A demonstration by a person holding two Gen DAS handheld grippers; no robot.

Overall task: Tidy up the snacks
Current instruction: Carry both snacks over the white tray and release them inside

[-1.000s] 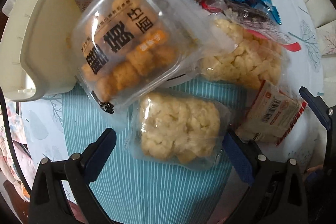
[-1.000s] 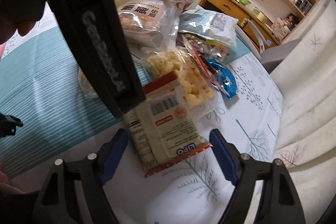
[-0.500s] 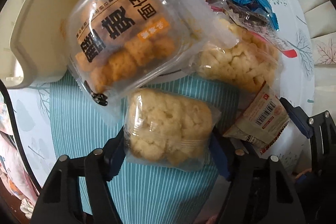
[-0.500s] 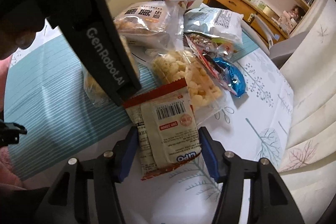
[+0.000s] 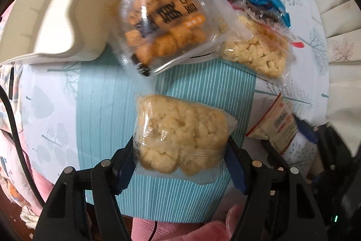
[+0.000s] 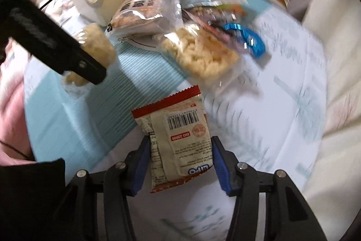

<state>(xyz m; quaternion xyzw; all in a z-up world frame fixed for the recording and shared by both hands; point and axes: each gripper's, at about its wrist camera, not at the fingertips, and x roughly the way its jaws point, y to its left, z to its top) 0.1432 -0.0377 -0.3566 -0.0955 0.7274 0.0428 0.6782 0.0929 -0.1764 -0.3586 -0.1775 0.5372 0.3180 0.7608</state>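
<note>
My left gripper (image 5: 179, 150) is shut on a clear bag of pale puffed snacks (image 5: 178, 125), one pad on each side, over the teal striped cloth (image 5: 108, 110). In the right wrist view that bag (image 6: 99, 49) shows behind the left gripper's black finger (image 6: 67, 53). The jaws of my right gripper (image 6: 180, 143) are closing, and their blue pads press on a red-and-white packet with a barcode (image 6: 178, 125). That packet (image 5: 277, 125) also appears at the right edge of the left wrist view.
A clear tub of orange-brown snacks (image 5: 167, 24), a second bag of pale puffs (image 5: 255, 51), a blue wrapper (image 5: 268, 3) and other packets lie heaped ahead. Beside them stands a white plastic bin (image 5: 67, 15). Pink fabric (image 5: 180, 229) borders the near edge.
Both grippers went from open to shut. The left took hold of the pale puff bag and drew it away from the tub. The right took the barcode packet and rolled.
</note>
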